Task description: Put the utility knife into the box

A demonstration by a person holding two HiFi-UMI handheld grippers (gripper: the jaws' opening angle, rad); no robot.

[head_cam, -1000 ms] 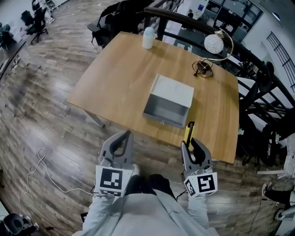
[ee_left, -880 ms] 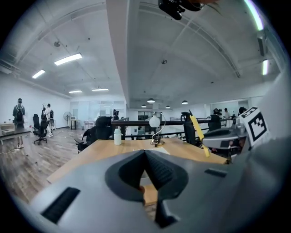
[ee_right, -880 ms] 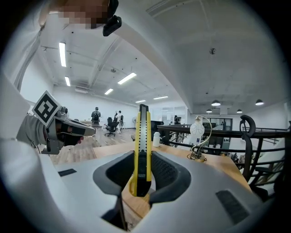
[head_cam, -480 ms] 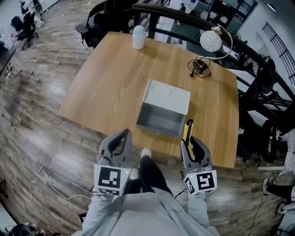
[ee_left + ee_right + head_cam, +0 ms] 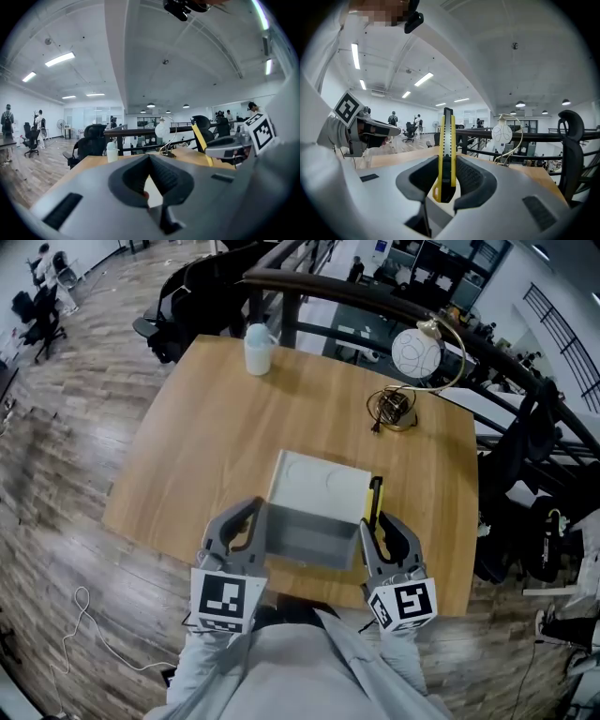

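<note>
Yellow-cased, the one utility knife (image 5: 376, 502) is pinched in the right gripper (image 5: 381, 529) at 4 o'clock of the single grey box (image 5: 319, 486) on the wooden table (image 5: 216, 427), while the left gripper (image 5: 242, 519), at 8 o'clock, has its jaws together, empty.

Wide bare desk (image 5: 192, 442) left of the box (image 5: 309, 538), only a narrow strip to its right, box's grey inside open and unblocked, white bottle (image 5: 256, 348) at far left corner, globe lamp (image 5: 415, 352) and coiled cable (image 5: 389, 411) far right, dark railing (image 5: 375, 301) behind the desk
</note>
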